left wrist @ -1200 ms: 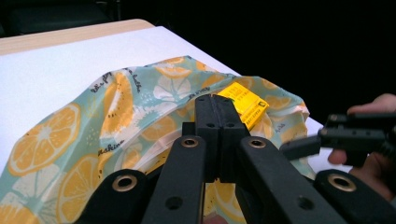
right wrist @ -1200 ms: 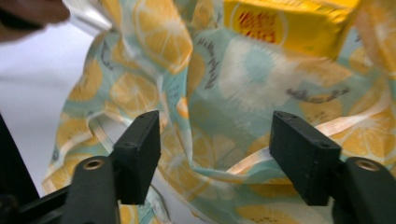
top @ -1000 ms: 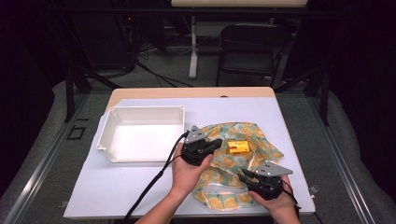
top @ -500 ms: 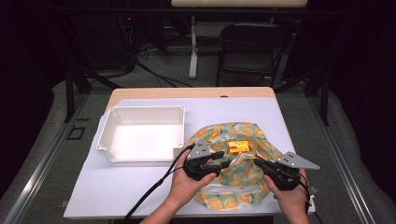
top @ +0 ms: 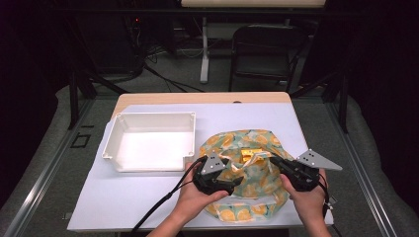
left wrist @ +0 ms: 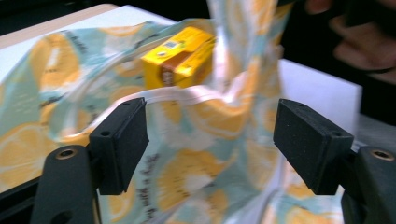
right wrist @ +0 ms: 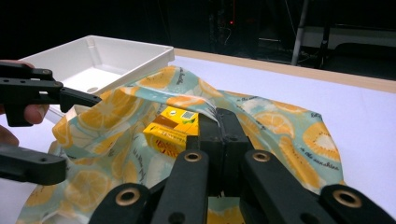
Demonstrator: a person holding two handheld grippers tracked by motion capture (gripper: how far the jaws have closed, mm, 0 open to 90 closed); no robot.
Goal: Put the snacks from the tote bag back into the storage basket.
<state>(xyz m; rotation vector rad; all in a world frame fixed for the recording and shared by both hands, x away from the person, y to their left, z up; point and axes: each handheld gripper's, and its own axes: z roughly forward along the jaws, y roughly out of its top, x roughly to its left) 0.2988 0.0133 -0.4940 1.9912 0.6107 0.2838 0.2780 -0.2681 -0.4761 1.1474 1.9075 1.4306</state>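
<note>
Bag mouth now pulled open

Right gripper [right wrist: 217, 140] moved out, pinching lemon bag [top: 257, 148] rim; left gripper [left wrist: 210, 140] gaping wide near it. Yellow box [left wrist: 180, 63] showing, ready for lifting out.

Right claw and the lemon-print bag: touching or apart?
Touching. The right gripper view shows the right claw shut on the lemon-print bag at its rim.

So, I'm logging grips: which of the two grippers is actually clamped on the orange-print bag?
The right gripper: its jaws are shut on the rim of the orange-print fabric bag. The left gripper stands open, with the cloth between its jaws unpinched.
</note>
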